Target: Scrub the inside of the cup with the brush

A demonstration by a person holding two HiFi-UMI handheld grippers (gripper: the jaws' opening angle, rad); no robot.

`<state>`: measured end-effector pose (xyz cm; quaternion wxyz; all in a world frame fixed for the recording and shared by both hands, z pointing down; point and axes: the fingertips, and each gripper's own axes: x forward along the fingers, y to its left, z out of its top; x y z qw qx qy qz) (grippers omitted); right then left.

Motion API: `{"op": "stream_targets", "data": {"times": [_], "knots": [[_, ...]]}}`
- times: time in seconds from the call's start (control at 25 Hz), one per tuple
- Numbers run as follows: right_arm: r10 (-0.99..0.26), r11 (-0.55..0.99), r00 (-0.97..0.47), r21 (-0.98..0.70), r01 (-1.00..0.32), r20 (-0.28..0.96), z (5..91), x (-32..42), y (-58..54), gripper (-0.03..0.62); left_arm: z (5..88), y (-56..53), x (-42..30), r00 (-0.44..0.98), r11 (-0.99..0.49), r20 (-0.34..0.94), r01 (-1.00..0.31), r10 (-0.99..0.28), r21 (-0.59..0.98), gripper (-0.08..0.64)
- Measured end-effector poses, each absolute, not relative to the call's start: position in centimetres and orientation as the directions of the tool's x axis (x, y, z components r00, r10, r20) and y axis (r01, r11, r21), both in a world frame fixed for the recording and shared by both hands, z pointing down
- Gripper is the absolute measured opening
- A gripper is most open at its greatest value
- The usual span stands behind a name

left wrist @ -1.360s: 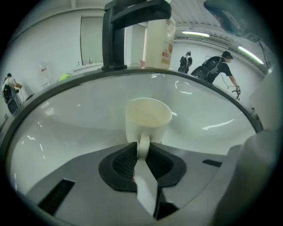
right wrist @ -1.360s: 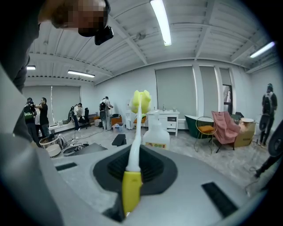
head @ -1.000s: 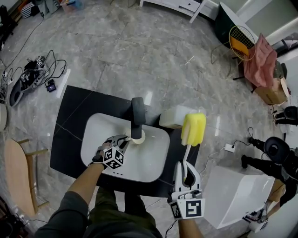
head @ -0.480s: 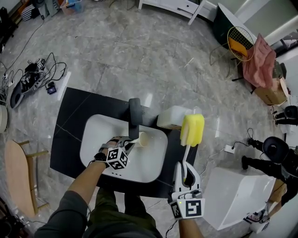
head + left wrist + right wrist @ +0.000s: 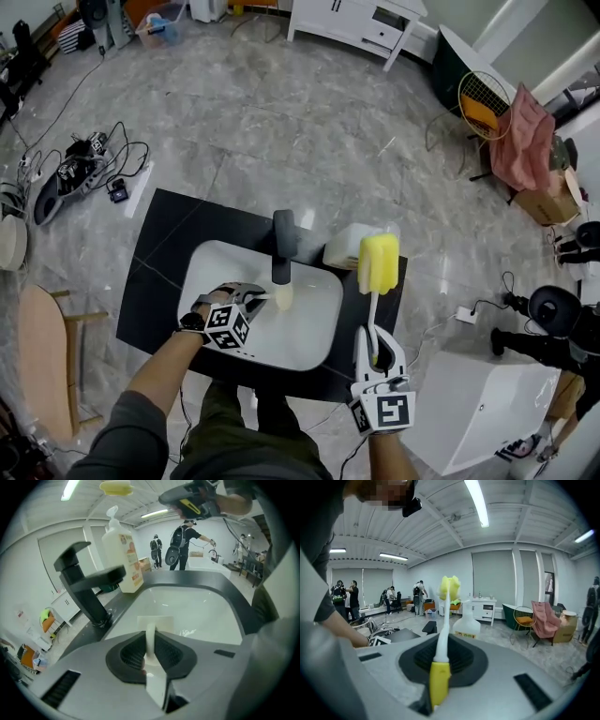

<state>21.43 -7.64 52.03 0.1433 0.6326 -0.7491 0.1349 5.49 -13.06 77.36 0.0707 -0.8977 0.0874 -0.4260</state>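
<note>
Two hand-held grippers, one to each hand. Left gripper (image 5: 257, 299) clenched on the thin wall of one pale cup (image 5: 284, 297), rim pinched edge-on between the nearly closed jaws in the left gripper view (image 5: 150, 641). Cup carried over the one white basin (image 5: 314, 330), just below the spout of the one black faucet (image 5: 282, 246); touching the basin or not, impossible to tell. Right gripper (image 5: 375, 354) clamped on one brush (image 5: 374, 305), gripped low on its yellow handle section, white stem rising out of the jaws to a single yellow sponge head (image 5: 379, 262). Same grasp plain in the right gripper view (image 5: 440, 672), with the brush (image 5: 443, 639) standing close to upright and its sponge head (image 5: 449, 588) topmost. Brush well apart from the cup, off to the right of the basin, sponge head just beside one white pump bottle (image 5: 345, 247). Bottle standing on the one black counter (image 5: 159, 281) behind the basin's right corner, also seen past the faucet in the left gripper view (image 5: 123, 557). Nothing inside the cup as far as the views show. Beyond the counter, marble-look floor (image 5: 281, 112), one wire-frame chair (image 5: 483, 89) and one pink cloth (image 5: 523, 127) draped nearby.
</note>
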Motion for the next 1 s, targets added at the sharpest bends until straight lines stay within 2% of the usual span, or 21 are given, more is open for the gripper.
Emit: {"op": "stream_targets", "data": {"times": [0.6, 1.0], "knots": [[-0.876, 0.326, -0.257, 0.11, -0.939, 0.409, 48.3, 19.3, -6.3, 0.023, 63.2, -12.5, -0.8, 0.617, -0.973, 0.762, -0.029, -0.199, -0.231, 0.045], [-0.833, 0.441, -0.326, 0.181, -0.879, 0.447, 45.8, 18.1, -4.5, 0.023, 54.2, -12.9, -3.2, 0.654, -0.961, 0.721, -0.04, -0.231, -0.272, 0.044]]}}
